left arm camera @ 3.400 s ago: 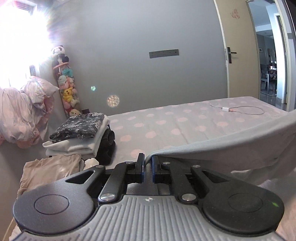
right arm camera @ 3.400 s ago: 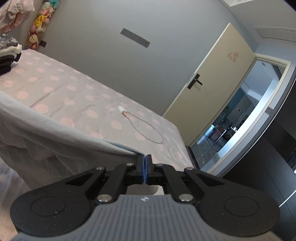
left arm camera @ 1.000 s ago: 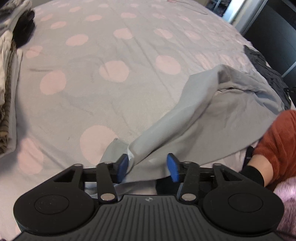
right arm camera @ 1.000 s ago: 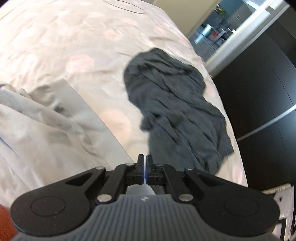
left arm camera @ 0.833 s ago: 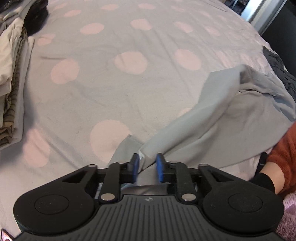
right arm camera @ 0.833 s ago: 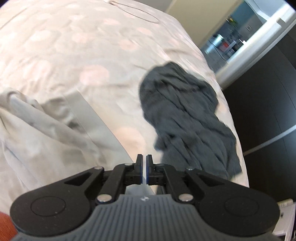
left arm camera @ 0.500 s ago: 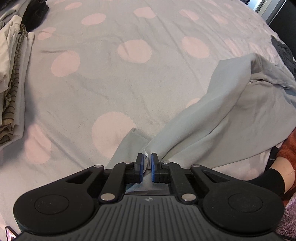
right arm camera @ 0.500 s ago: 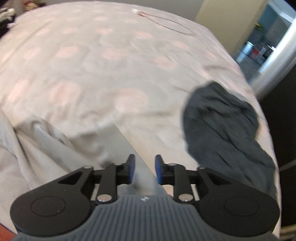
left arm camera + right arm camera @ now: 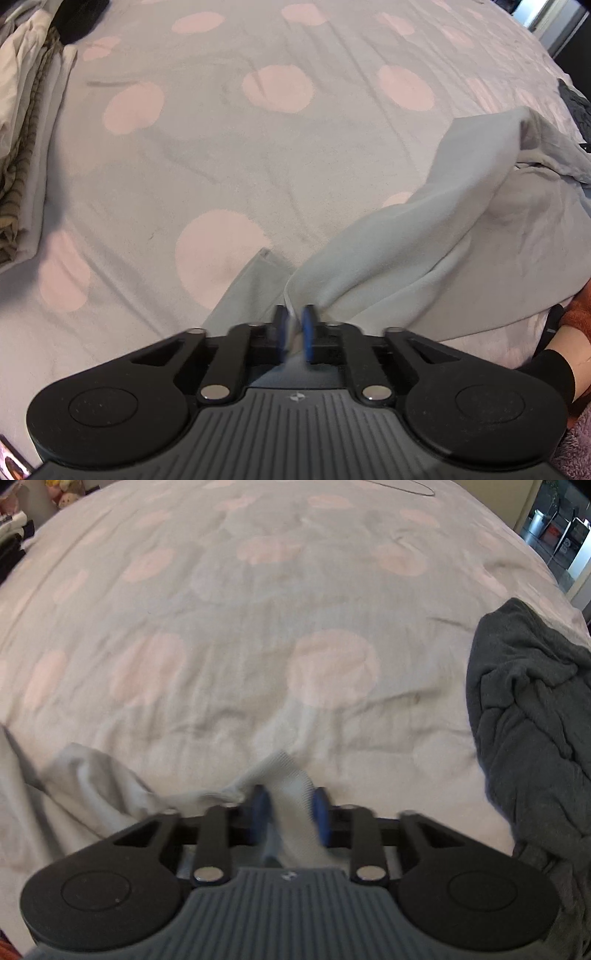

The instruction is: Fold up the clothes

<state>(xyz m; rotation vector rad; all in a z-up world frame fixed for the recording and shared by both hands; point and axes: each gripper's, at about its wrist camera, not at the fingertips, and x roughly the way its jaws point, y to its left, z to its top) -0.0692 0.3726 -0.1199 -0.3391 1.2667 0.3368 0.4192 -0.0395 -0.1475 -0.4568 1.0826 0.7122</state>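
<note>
A: Garment orientation, please?

B: The light grey garment lies on the polka-dot bed, stretched from the lower middle of the left wrist view up toward the right, where it bunches.

A: And against the left fingers?

B: The left gripper is clenched on its near edge; a thin fold of cloth stands between the blue pads.

A: The right side?

B: The right gripper has a grey corner between its fingers, which are closing; the blur hides whether the pads press it yet.

A: Anything nearby?

B: A crumpled dark grey garment lies to the right, and folded clothes are stacked at the left edge.
</note>
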